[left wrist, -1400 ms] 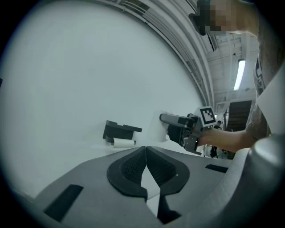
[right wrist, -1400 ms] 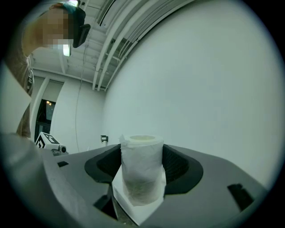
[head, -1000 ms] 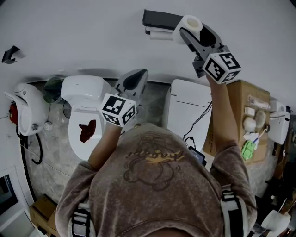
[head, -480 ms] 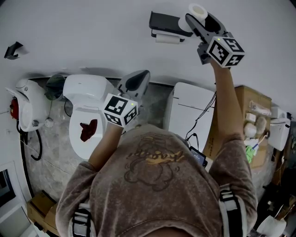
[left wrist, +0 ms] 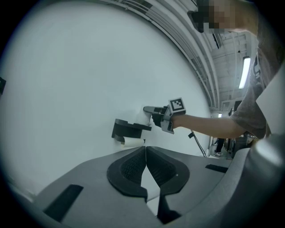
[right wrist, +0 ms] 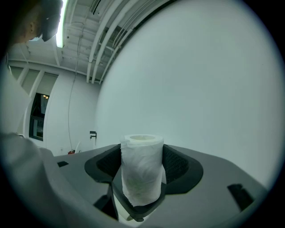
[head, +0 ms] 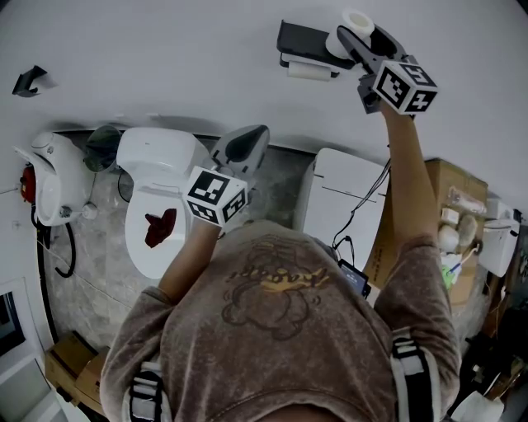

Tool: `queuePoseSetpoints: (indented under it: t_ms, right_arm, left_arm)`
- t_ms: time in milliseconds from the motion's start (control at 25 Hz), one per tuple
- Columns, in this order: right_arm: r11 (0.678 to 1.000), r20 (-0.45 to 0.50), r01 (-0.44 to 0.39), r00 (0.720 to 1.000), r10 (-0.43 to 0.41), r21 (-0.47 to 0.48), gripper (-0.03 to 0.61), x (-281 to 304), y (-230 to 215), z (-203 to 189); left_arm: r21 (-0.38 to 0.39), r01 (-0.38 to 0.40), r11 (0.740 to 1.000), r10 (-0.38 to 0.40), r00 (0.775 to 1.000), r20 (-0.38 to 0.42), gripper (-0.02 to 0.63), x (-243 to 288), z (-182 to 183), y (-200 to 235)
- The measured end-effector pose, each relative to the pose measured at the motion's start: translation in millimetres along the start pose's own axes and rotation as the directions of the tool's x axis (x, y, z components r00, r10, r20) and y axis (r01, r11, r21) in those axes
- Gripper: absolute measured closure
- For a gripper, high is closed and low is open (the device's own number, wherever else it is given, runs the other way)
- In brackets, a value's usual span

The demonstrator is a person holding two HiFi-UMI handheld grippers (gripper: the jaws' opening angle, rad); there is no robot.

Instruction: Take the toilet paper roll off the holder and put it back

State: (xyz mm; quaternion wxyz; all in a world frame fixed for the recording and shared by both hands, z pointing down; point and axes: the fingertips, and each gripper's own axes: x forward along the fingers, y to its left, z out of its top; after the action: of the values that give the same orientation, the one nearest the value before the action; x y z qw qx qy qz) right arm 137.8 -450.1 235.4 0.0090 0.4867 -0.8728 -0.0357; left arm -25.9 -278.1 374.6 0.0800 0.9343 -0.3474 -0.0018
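While the right gripper is raised to the wall, its fingers are clamped on the toilet paper roll, one pad on each side of the curved face. The roll's long axis stands upright in the right gripper view, crosswise to the fingers, with the hollow core end up; the head view looks onto that same core end. The roll sits off the black holder, just beside its right end; can't tell if they touch. Rolls: two, one in the fingers and a second white roll lying horizontal under the holder. Holders: one. Grippers: two. The left gripper hangs low over the open toilet, fingers pressed together, nothing between them.
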Motion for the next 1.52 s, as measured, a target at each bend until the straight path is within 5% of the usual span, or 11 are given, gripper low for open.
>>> queuePoseSetpoints:
  t_ms: [440,760,1160,1520]
  right_arm:
    - [1.0,-0.037,0.012,0.999,-0.011,0.027,0.301,2.5,-1.2,-11.6]
    - [1.0,0.015,0.026,1.0,-0.026,-0.006,0.301,-14.3,2.8,15.5]
    - [0.998,0.069,0.047,0.997,-0.045,-0.037,0.302,-94.4,36.2,26.5]
    - [0.996,0.068,0.093,0.993,-0.094,0.008,0.313,-176.2,75.4,-12.0]
  left_arm:
    - [-0.002,-0.01,1.0,0.01,1.0,-0.004,0.594,-7.6,-1.2,1.0]
    - [-0.007,0.002,1.0,-0.002,1.0,0.001,0.594,-14.6,-2.0,-4.0]
    - [-0.003,0.08,0.997,-0.08,0.997,0.006,0.594,-6.1,-0.8,-36.7]
    - [0.008,0.133,0.991,-0.133,0.991,0.007,0.594,1.0,-1.2,-68.1]
